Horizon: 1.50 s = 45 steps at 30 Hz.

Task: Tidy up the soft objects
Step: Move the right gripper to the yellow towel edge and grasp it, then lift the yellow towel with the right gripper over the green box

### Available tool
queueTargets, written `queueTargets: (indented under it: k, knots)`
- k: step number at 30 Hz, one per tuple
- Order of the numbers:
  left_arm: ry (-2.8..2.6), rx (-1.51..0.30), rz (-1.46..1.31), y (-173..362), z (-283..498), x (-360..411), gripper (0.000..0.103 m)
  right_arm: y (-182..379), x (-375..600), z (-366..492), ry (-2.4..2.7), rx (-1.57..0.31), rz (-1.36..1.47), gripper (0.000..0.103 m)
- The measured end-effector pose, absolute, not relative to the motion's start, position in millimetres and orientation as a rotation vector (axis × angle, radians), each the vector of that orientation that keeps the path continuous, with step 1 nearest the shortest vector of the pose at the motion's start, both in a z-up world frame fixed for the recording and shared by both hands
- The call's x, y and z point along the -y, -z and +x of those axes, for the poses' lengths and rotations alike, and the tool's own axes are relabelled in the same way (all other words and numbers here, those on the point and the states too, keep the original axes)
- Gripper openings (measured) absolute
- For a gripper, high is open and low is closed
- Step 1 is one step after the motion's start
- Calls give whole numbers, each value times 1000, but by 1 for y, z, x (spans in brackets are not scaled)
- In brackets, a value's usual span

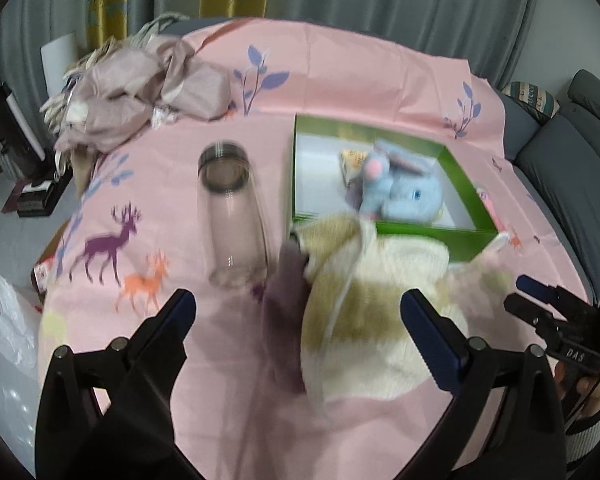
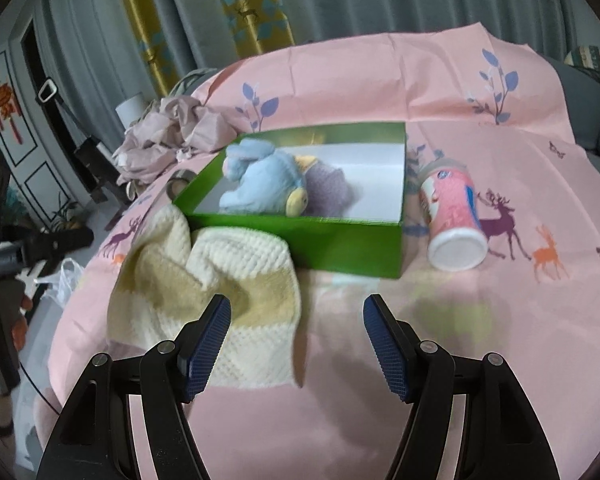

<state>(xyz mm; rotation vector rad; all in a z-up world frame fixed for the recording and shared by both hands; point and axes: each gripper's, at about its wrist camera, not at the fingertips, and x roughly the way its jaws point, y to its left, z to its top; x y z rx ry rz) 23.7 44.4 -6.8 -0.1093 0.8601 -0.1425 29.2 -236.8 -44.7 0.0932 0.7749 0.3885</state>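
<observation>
Both tools, left (image 1: 298, 308) and right (image 2: 296, 314), are seen spread apart and empty. A cream towel (image 2: 220, 296) lies at lower centre, touching the green box (image 2: 300, 240). It is best pinched at an edge, then lifted in.

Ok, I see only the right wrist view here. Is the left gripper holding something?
Observer: No. The left gripper is open, with nothing pinched between its fingers.
Operator: Is there another soft thing near the towel that I cannot see?
Observer: Yes. A dark purple cloth, blurred, lies at the left edge of the yellow-and-white towel.
Operator: And further to the left?
Observer: A clear glass tumbler lies on its side, apart from the green box.
</observation>
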Motion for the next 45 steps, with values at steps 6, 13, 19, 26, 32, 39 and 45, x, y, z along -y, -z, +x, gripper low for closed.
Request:
queueTargets:
  k: [6, 13, 19, 26, 32, 39, 45]
  knots:
    - [207, -885, -181, 36, 8, -41, 101, 67, 224, 25, -404, -819, 78, 70]
    - [273, -890, -205, 50, 12, -33, 90, 88, 212, 26, -432, -858, 82, 70]
    - [311, -918, -246, 64, 19, -30, 70, 96, 205, 32, -432, -867, 79, 70]
    - [329, -937, -305, 74, 27, -35, 40, 103, 196, 41, -447, -862, 66, 68]
    - [352, -954, -345, 80, 31, -36, 18, 112, 190, 49, -437, -891, 55, 25]
    - [423, -926, -433, 70, 25, -40, 5, 99, 200, 43, -532, -861, 215, 8]
    - [482, -854, -447, 41, 9, -34, 4, 63, 202, 22, -691, -763, 317, 8]
